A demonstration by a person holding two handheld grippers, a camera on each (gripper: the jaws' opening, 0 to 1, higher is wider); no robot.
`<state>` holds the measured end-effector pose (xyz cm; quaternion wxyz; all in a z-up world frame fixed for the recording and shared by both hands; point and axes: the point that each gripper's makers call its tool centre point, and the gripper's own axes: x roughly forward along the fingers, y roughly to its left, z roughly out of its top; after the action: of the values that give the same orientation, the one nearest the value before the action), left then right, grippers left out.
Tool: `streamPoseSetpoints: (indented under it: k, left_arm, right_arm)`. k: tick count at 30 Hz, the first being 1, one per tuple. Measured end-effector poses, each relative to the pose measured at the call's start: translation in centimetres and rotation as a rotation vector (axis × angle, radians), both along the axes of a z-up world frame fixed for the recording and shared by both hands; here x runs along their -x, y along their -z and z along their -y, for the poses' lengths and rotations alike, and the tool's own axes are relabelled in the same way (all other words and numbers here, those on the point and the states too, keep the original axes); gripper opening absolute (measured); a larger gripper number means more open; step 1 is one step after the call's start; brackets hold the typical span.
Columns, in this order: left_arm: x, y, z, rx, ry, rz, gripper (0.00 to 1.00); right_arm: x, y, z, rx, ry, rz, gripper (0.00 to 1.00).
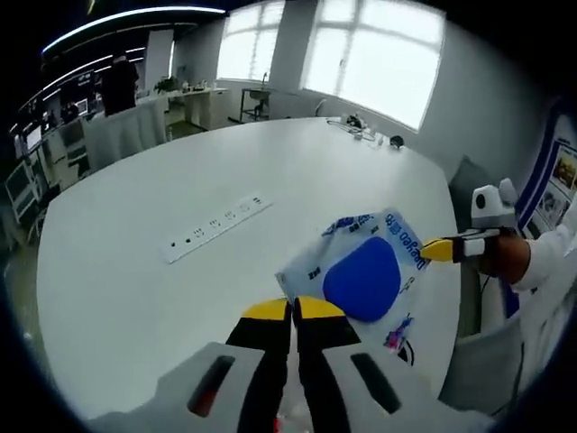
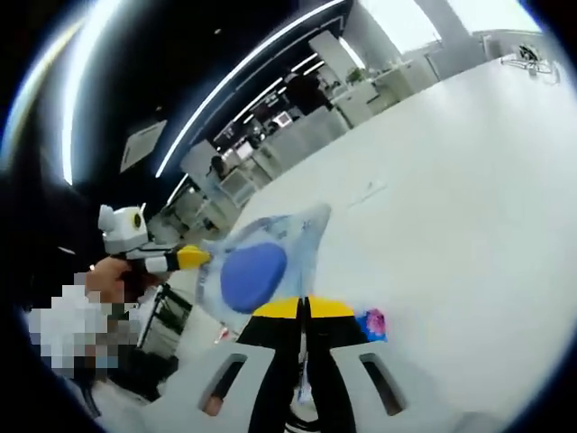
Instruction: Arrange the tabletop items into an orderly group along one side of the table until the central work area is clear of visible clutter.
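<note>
I take this for the carrying step: I hold a flat plastic packet [image 1: 370, 271] with a blue oval on it stretched between my two grippers above the white table [image 1: 135, 271], and it is not yet set down along an edge.

In the left gripper view my left gripper [image 1: 293, 311] is clenched on the packet's near corner at 6 o'clock, jaws pressed together. The right gripper [image 1: 439, 249] pinches the far edge at 3 o'clock, a hand behind it. A strip of sockets [image 1: 216, 227] lies in the tabletop at 10 o'clock, and small clutter [image 1: 365, 126] sits at the far edge near 1 o'clock.

In the right gripper view the left gripper [image 2: 194, 258] enters at 9 o'clock, the packet [image 2: 257, 271] hangs at centre, and my right gripper [image 2: 303, 308] grips it at 6 o'clock.

Next, I judge, both hands must travel together to one side and lower the packet flat. Nothing I can see blocks the way.
</note>
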<state>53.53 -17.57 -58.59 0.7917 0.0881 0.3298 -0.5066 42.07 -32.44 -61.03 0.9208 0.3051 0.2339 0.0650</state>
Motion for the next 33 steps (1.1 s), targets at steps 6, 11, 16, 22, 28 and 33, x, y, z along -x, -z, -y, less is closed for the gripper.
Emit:
streamPoseSetpoints:
  k: [6,11,16,22,28,33]
  left_arm:
    - [0.6,-0.9,0.8,0.029,-0.037,0.008,0.00]
    - [1.0,-1.2,1.5,0.058,-0.074,0.005,0.00]
    - [1.3,-0.9,2.7,0.079,-0.102,0.005,0.00]
    - [1.0,-0.4,4.4,0.093,-0.130,0.004,0.00]
    - [0.5,0.3,6.1,0.111,-0.147,-0.001,0.00]
    - [-0.2,1.4,7.3,0.116,-0.157,-0.013,0.00]
  right_arm:
    - [-0.5,-1.1,1.7,0.017,-0.015,0.018,0.00]
    - [-0.8,-1.7,2.7,0.037,-0.029,0.026,0.00]
    - [-1.6,-2.0,4.3,0.055,-0.032,0.032,0.00]
    - [-2.5,-1.5,6.1,0.076,-0.035,0.029,0.00]
    - [-3.1,-0.3,7.9,0.083,-0.025,0.010,0.00]
    - [-3.5,0.6,8.9,0.088,-0.016,-0.001,0.00]
